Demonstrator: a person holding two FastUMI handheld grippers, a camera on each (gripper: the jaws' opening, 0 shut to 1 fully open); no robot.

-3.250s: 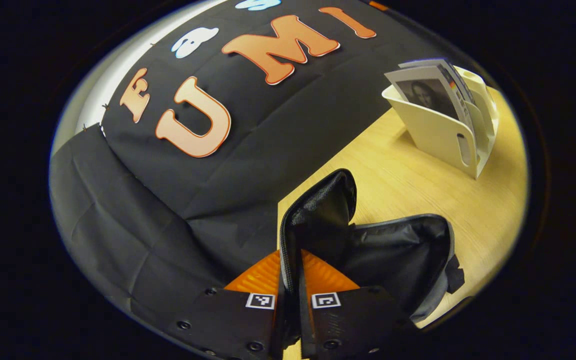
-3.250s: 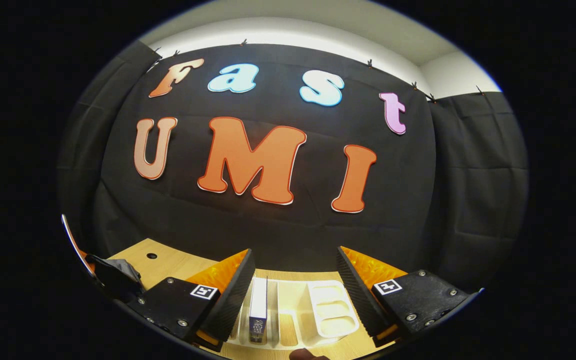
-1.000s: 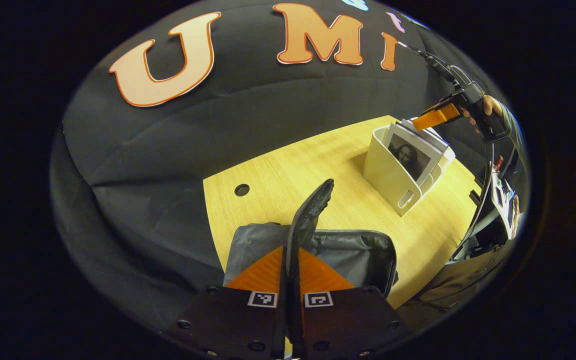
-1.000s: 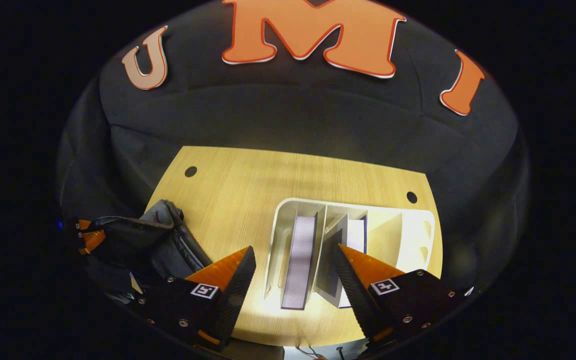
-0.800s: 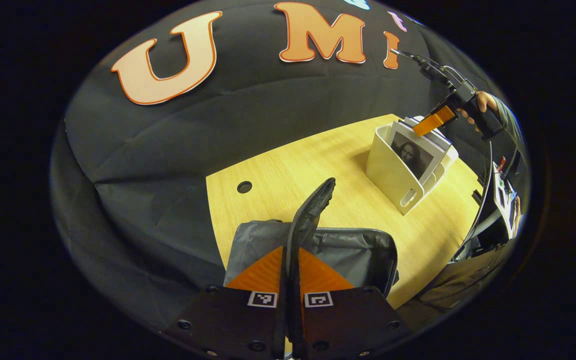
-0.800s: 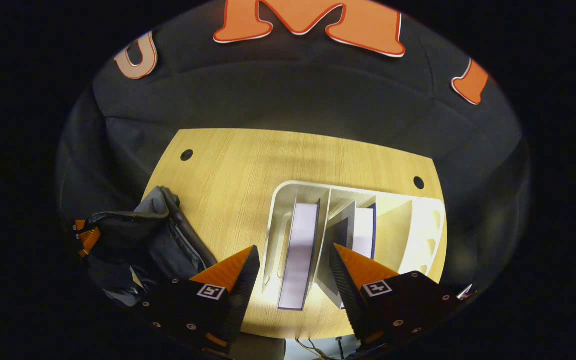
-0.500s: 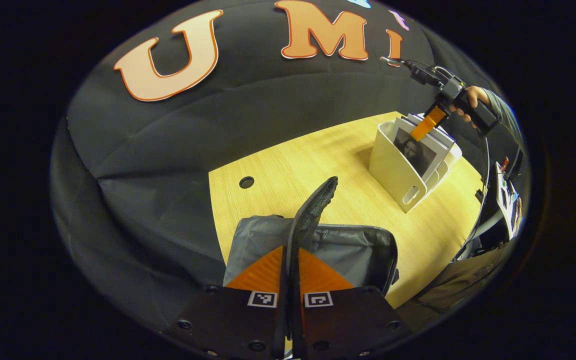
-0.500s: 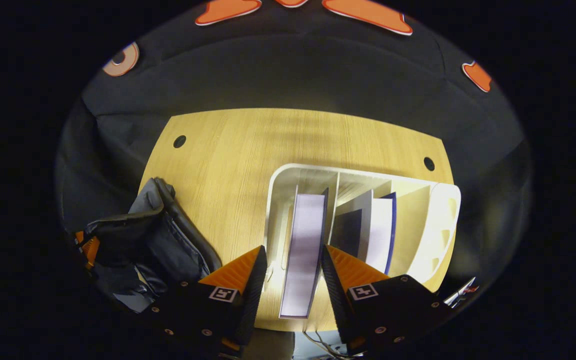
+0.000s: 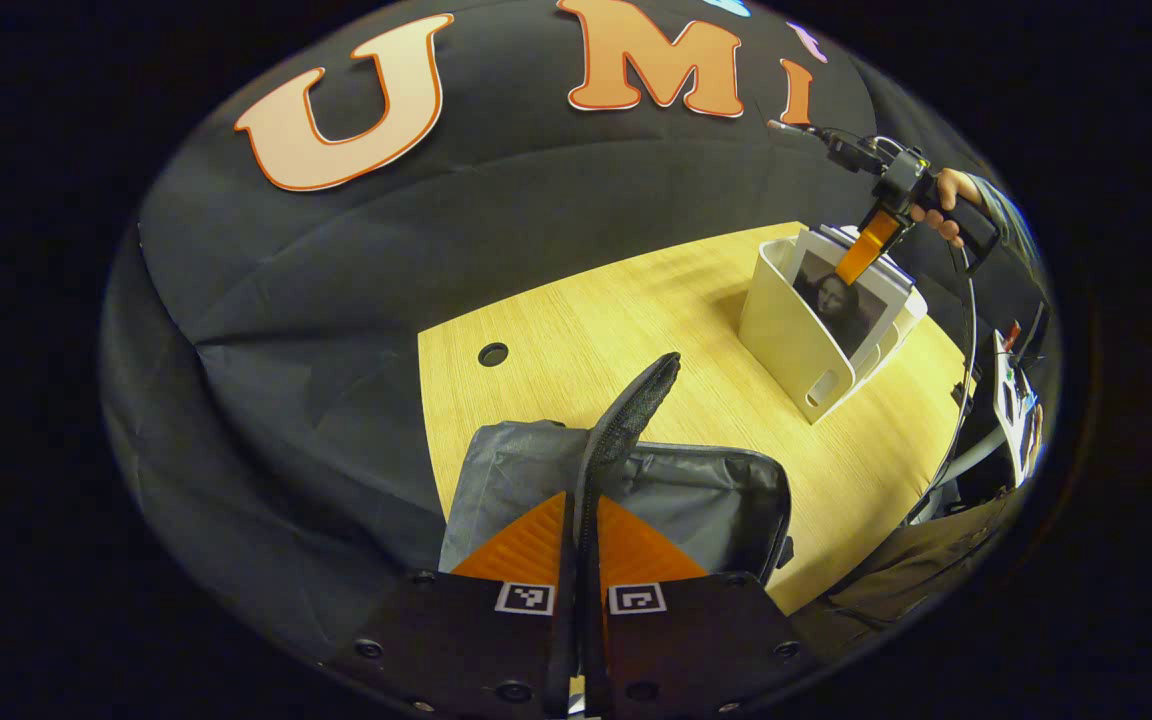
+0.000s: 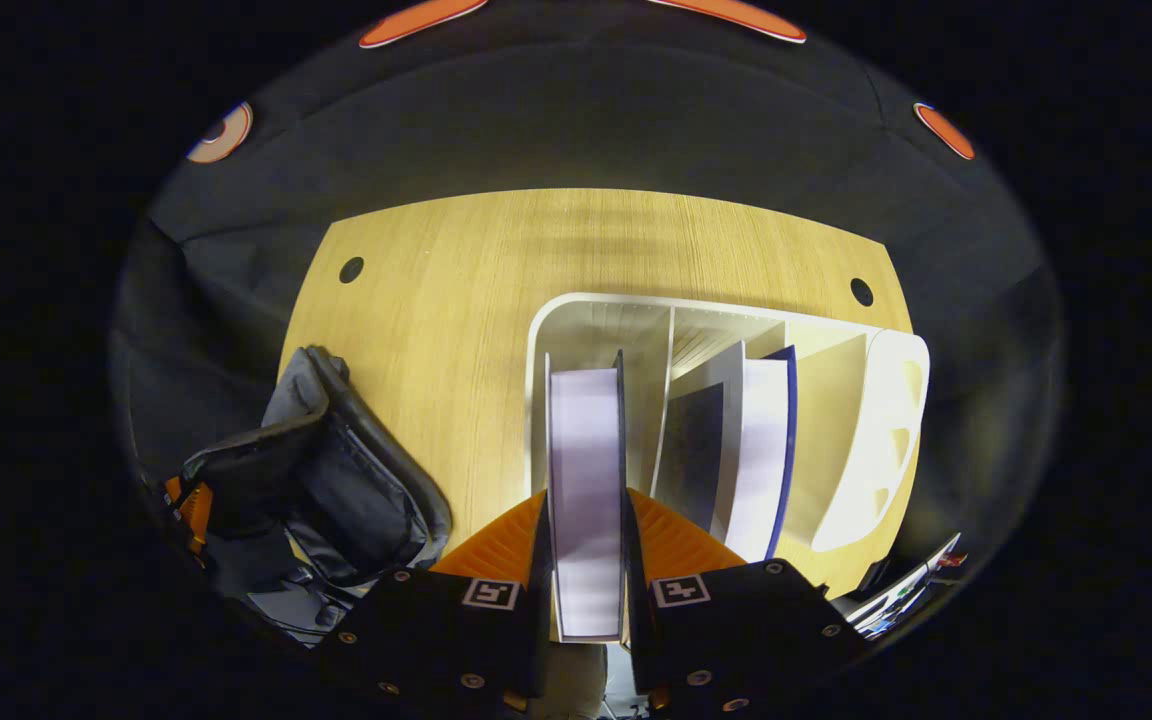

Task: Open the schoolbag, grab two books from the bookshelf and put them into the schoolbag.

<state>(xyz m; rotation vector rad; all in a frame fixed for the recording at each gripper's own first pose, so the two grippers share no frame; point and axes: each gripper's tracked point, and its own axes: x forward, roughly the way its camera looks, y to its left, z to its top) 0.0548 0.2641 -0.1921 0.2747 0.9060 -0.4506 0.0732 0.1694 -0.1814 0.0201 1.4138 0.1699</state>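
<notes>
The dark grey schoolbag [image 9: 696,495] lies open on the wooden table [image 9: 576,320]. My left gripper [image 9: 584,545] is shut on its raised black flap [image 9: 626,420]. In the right gripper view the bag [image 10: 336,490] sits at the left, with the left gripper's orange fingers [image 10: 198,505] on it. A white bookshelf [image 10: 886,420] holds two books. My right gripper [image 10: 586,535] is shut on the left book [image 10: 586,450], pressing both its sides from above. The second book [image 10: 751,440] leans in the middle slot. In the left gripper view the right gripper [image 9: 861,250] sits at the bookshelf [image 9: 786,320], held by a hand [image 9: 946,195].
Two round cable holes [image 10: 351,268] [image 10: 861,292] mark the table's far corners. The bookshelf's right slot [image 10: 836,430] holds no book. Bare wood lies between bag and bookshelf. Cables and small items [image 9: 1011,400] sit past the table's right edge.
My right gripper came down over the bookshelf and its fingers closed from wide open onto the left book. The left gripper kept holding the bag flap, hardly moving.
</notes>
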